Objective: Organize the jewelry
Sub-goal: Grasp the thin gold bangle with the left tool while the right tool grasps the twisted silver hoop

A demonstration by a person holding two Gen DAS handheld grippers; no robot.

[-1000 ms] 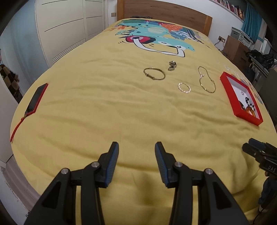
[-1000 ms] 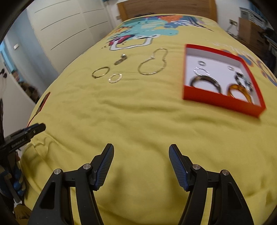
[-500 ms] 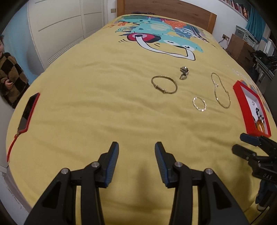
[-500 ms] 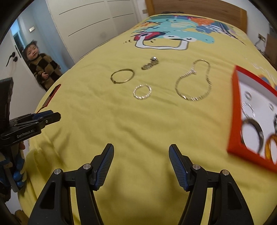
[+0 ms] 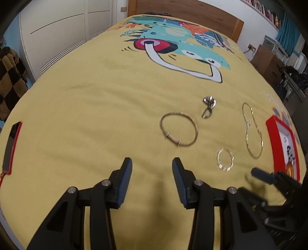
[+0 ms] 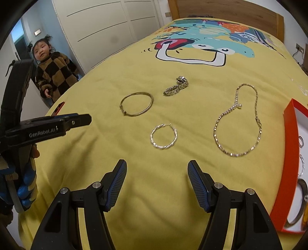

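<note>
Bedspread: matt yellow cloth, softly wrinkled. On it, left of the red box of smooth card: thin polished metal bangle, twisted shiny hoop, glinting chain. Headboard: smooth wood.

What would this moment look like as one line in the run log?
left gripper: open, empty | right gripper: open, empty | twisted silver hoop: on bedspread, nearest right gripper | red box: right edge
</note>
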